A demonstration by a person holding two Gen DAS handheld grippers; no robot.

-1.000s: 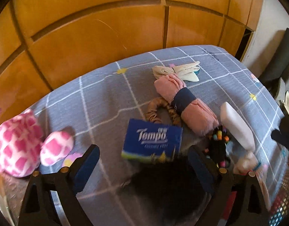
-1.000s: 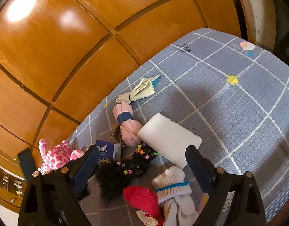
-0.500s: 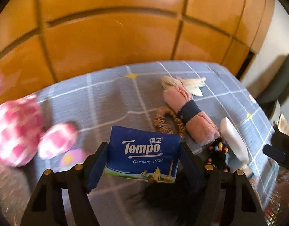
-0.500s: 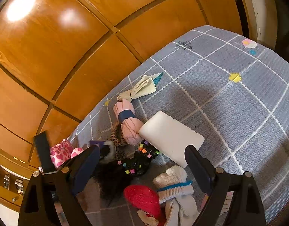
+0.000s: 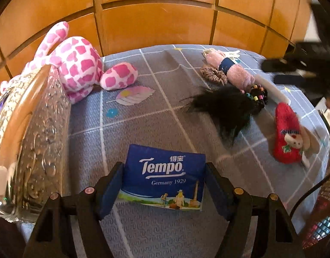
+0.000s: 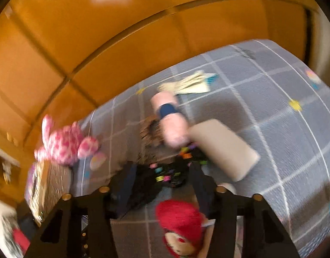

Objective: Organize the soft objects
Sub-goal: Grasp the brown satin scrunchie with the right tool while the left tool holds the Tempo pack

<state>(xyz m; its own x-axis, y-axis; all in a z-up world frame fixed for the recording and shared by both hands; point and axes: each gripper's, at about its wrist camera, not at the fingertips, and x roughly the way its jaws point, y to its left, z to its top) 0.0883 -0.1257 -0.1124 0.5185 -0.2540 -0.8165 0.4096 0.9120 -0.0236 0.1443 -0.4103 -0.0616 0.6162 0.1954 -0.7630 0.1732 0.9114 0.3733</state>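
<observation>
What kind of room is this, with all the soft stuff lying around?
Probably a bedroom. The things lie on a grey checked bedsheet with little prints, in front of orange-brown wooden wardrobe panels, and a pink-and-white spotted plush toy rests by them.

Tissue pack point(image 5: 165, 178): glossy blue printed plastic film; bedspread point(image 5: 143, 124): matt grey woven cloth with a fine raised pattern and white grid lines. Pink-spotted plush toy point(image 5: 77, 64), pink rolled towel point(image 5: 236, 75) with a dark cloth band, red slipper point(image 5: 286, 133) and black wig point(image 5: 227, 109): fuzzy fleece, terry-like pile, shaggy red pile and loose matt hair in that order, with a shiny satin scrunchie point(image 5: 213, 75) beside the towel. Wall panelling point(image 5: 156, 25) along the bed's far edge: smooth varnished wood with a warm gloss; container point(image 5: 29, 133) at the bed's left edge: clear embossed plastic, glossy.
</observation>
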